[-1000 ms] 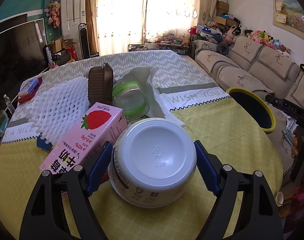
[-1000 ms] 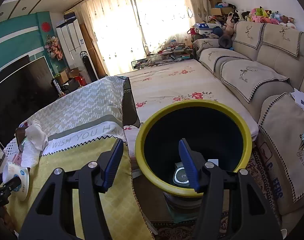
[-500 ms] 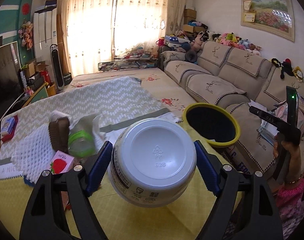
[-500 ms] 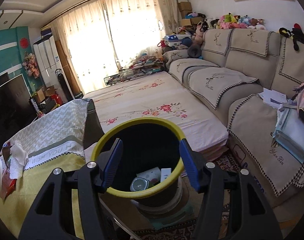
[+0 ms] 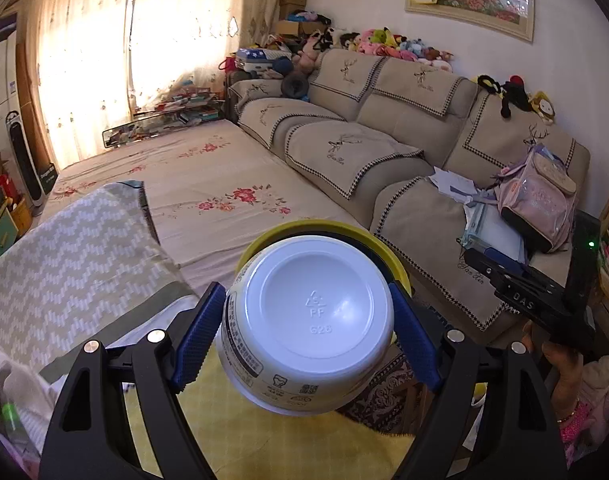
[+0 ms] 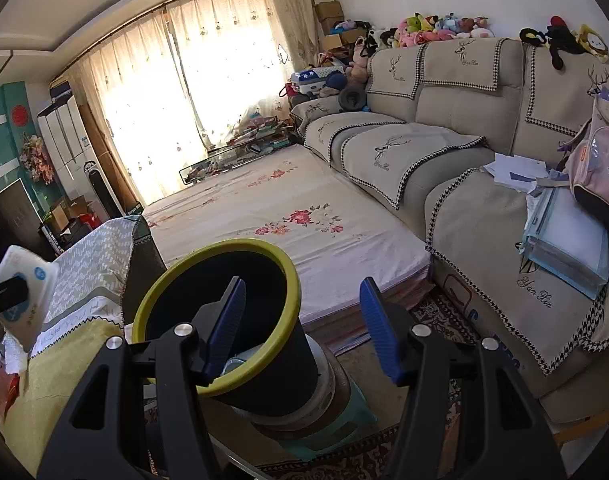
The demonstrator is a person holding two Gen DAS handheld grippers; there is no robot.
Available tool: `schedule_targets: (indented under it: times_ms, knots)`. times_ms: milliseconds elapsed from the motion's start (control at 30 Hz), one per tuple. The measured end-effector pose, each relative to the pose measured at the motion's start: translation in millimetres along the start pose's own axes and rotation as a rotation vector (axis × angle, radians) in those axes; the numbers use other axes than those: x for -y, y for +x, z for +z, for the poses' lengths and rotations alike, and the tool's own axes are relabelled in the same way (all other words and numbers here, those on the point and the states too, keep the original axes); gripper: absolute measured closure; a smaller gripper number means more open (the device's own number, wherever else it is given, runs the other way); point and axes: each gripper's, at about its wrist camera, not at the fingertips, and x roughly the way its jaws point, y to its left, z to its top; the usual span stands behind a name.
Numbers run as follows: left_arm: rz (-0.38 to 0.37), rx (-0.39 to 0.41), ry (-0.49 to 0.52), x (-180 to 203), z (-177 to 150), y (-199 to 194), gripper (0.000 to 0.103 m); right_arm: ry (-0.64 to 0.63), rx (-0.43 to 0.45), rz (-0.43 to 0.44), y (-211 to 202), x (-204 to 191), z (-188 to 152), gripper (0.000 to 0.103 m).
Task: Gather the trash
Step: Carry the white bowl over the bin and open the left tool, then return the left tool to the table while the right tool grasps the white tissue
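The left gripper (image 5: 308, 334) has its 2 ribbed blue pads (image 5: 192, 336) spread wide and clamped on the sides of a white plastic bowl (image 5: 310, 320). The bowl is round and glossy, with its moulded base turned toward the camera and small print around its wall. It is held in the air in front of the yellow rim of the trash bin (image 5: 388, 252), which shows just behind it.

The right gripper (image 6: 302, 330) holds nothing; its jaws stand about half apart. Its left pad (image 6: 226, 328) overlaps the bin (image 6: 264, 384) in view; whether they touch is unclear. The bin is a black cylinder with a smooth yellow-green lip, standing tilted beside the yellow tablecloth (image 6: 52, 372). Some trash lies inside it.
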Motion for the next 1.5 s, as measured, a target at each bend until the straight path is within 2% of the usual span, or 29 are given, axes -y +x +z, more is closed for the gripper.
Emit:
schedule_targets:
  times_ms: [133, 267, 367, 433, 500, 700, 733, 900, 1233, 1500]
  knots:
    - [-0.004, -0.072, 0.041, 18, 16, 56, 0.023, 0.017, -0.011, -0.006, 6, 10, -3, 0.047]
    - [0.008, -0.11, 0.059, 26, 27, 97, 0.022, 0.029, -0.014, -0.013, 10, 16, -4, 0.043]
    - [0.03, -0.127, 0.065, 26, 31, 117, 0.022, 0.034, -0.02, -0.022, 13, 18, -5, 0.042]
    - [0.04, -0.132, 0.057, 24, 36, 127, 0.016, 0.037, -0.021, -0.026, 14, 18, -6, 0.042]
    - [0.047, -0.127, 0.033, 18, 37, 126, 0.015, 0.037, -0.021, -0.027, 14, 17, -6, 0.041]
    - [0.047, -0.034, -0.029, 11, 25, 71, 0.008, 0.013, -0.028, -0.006, 16, 8, -8, 0.038]
    - [0.049, -0.014, -0.03, 13, 19, 57, 0.005, 0.005, -0.032, -0.001, 17, 4, -9, 0.037]
    - [0.087, 0.069, -0.062, 6, -19, -10, 0.005, -0.04, -0.061, 0.053, 22, -24, -16, 0.036]
    - [0.267, 0.107, -0.219, -50, -114, -119, 0.005, -0.208, -0.121, 0.231, 17, -123, -39, 0.036]
    - [0.418, 0.15, -0.341, -103, -177, -193, 0.005, -0.362, -0.165, 0.418, -6, -219, -59, 0.036]
